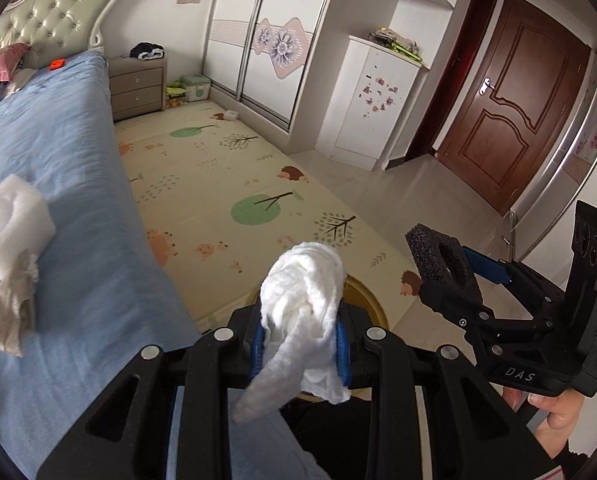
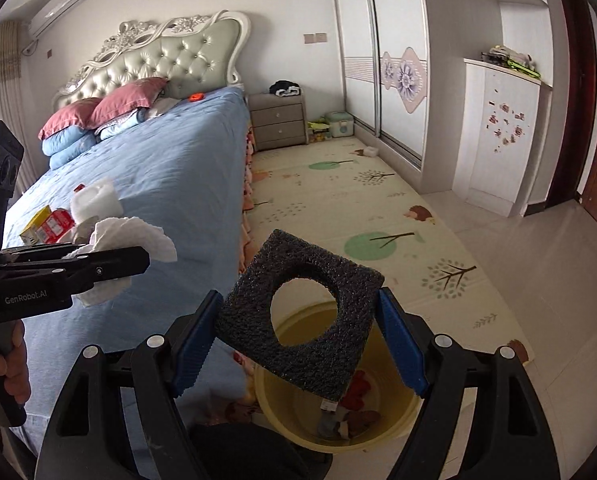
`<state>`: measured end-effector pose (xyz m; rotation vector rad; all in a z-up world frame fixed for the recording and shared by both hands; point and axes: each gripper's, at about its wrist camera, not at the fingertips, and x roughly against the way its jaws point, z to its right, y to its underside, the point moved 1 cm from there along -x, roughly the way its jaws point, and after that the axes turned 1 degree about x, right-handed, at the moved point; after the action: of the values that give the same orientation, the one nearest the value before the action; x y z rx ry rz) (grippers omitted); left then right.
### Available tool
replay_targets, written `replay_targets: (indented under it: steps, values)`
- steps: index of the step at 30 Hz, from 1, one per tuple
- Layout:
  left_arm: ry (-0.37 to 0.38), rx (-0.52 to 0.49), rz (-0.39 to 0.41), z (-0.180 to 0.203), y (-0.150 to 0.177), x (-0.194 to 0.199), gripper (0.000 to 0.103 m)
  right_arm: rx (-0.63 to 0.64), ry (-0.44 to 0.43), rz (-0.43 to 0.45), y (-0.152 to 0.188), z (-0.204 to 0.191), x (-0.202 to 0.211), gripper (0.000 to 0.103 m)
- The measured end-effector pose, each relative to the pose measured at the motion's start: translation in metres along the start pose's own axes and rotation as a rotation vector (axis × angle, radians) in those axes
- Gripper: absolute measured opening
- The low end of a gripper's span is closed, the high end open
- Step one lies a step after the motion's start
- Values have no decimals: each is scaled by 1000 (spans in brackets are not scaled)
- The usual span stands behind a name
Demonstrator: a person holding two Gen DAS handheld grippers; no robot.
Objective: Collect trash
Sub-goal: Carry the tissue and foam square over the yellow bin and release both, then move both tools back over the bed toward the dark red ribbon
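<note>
My left gripper [image 1: 303, 338] is shut on a crumpled white tissue [image 1: 304, 312], held over the bed's edge; it also shows in the right wrist view [image 2: 126, 236]. My right gripper [image 2: 298, 344] is shut on a black foam square with a round hole [image 2: 302, 320], held above a yellow bin [image 2: 282, 412] that holds some trash; the foam also shows in the left wrist view [image 1: 442, 258]. On the blue bed [image 2: 170, 168] lie a white foam block [image 2: 96, 198], another crumpled tissue [image 1: 10, 300] and red and yellow cartons [image 2: 48, 224].
A play mat [image 2: 358, 200] covers the floor beside the bed. A grey nightstand [image 2: 278, 120] and a small box [image 2: 340, 124] stand at the far wall. White wardrobes [image 2: 378, 60] line the right side. A brown door [image 1: 510, 112] is shut.
</note>
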<state>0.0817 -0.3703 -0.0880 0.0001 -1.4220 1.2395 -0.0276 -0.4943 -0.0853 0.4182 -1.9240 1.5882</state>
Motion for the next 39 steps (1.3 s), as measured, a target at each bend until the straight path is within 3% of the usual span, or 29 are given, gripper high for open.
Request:
replay_targets:
  steps: [6,17,18,21,23,27,39]
  values:
    - [42,-12,-99,21,-5,-53,28,-26,48,-21,12,38,-2,75]
    - [85,7,-215,40,-23,-122,28,-74,12,-109,36,74,-37,76]
    - [93,13,-223,40,-25,-126,34,-79,10,-110,37,76,-41,78]
    - [85,51,-221,37,-30,-135,97,-50,55,-139,39,77,-55,94]
    - [42,59,-202,34,-31,-137,99,-26,76,-160,43,76,-63,94]
    - [5,43,-223,29,-27,-139,99,-54,28,-189,55,79,-68,94]
    - [25,16,-181,38,-30,-116,99,-58,32,-166,47,74,-51,94]
